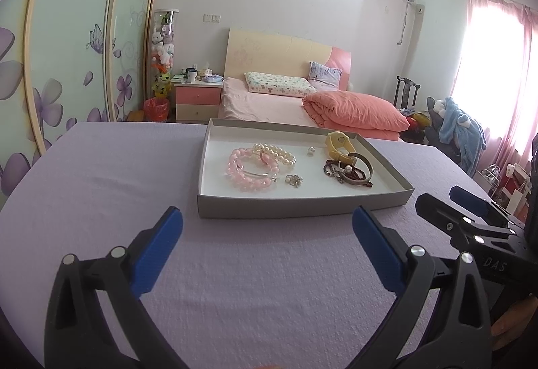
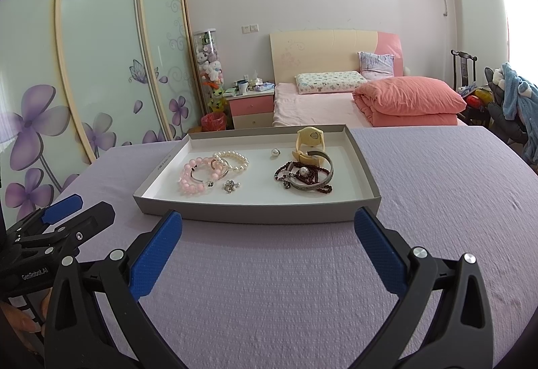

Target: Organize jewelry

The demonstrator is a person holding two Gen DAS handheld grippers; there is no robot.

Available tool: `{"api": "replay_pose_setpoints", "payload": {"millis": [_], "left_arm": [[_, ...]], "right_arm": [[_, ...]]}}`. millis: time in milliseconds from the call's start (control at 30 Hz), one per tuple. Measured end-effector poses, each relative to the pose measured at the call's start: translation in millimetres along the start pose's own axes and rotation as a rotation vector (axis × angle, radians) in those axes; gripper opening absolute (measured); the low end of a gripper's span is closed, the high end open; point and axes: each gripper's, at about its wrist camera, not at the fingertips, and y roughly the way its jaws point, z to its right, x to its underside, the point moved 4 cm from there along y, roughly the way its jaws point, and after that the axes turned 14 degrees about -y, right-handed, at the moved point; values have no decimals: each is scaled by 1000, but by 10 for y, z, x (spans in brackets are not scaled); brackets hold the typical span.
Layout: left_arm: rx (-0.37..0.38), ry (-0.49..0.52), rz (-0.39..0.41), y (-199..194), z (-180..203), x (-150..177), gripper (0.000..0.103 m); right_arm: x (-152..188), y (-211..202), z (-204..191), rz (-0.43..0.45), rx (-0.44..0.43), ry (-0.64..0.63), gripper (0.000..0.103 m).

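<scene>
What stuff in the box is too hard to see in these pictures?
- Small silver charm: too small in both views to tell its shape.
- Dark bead strand: tangled under the metal bangle; whether it is one strand or several is unclear.
- Yellow watch: its face is too small to read.
- Tray: its near wall hides the floor strip behind it, left view.

Grey tray (image 2: 262,212), white inside; pink bead bracelet (image 2: 193,179); white pearl bracelet (image 2: 235,160); lilac textured tablecloth (image 2: 269,285).
</scene>
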Motion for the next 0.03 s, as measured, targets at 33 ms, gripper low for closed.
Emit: {"api": "replay_pose_setpoints", "payload": {"millis": [33], "left_arm": [[0,0,-1,3,-4,-2,101]], "right_arm": [[1,1,-6,0,0,0,102]]}}
